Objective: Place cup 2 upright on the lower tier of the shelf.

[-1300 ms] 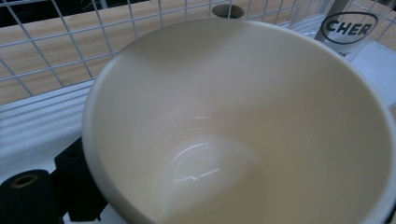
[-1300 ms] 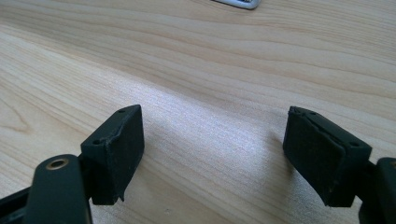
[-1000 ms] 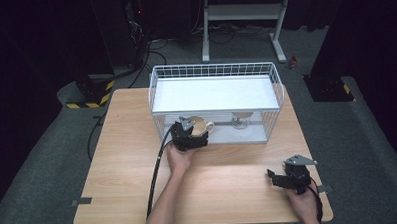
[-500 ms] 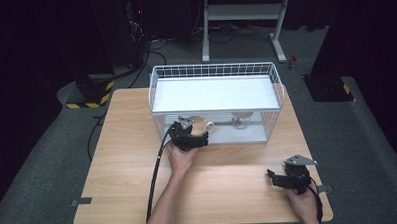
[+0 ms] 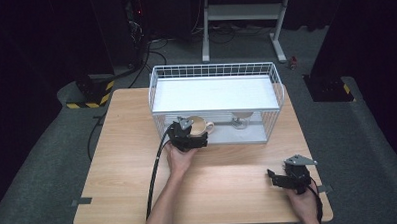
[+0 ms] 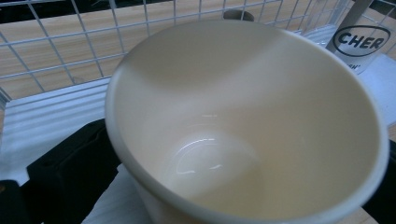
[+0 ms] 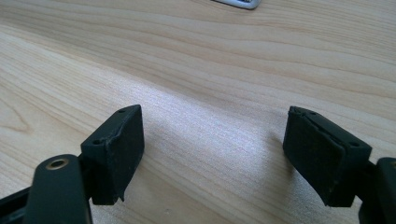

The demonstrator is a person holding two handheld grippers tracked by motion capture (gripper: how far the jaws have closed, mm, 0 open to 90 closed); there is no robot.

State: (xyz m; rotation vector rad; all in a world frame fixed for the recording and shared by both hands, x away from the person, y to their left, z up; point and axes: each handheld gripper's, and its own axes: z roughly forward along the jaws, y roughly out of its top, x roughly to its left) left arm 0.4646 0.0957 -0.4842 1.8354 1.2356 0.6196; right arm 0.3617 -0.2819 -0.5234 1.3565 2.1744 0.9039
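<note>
The left tool (image 5: 191, 138) has just been opening its jaws, with the cream cup (image 5: 201, 126) between them, directly ahead of it on the lower shelf of the white wire rack (image 5: 274, 84). The right tool (image 5: 281, 179) rests released on the bare tabletop (image 5: 123, 159), nothing between its pads (image 7: 122, 149).

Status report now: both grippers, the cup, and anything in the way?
Left gripper at the rack's lower shelf, jaws just opened, cream cup between them. Right gripper open over bare table. Glass stands beside the cup, wire rack around both.
</note>
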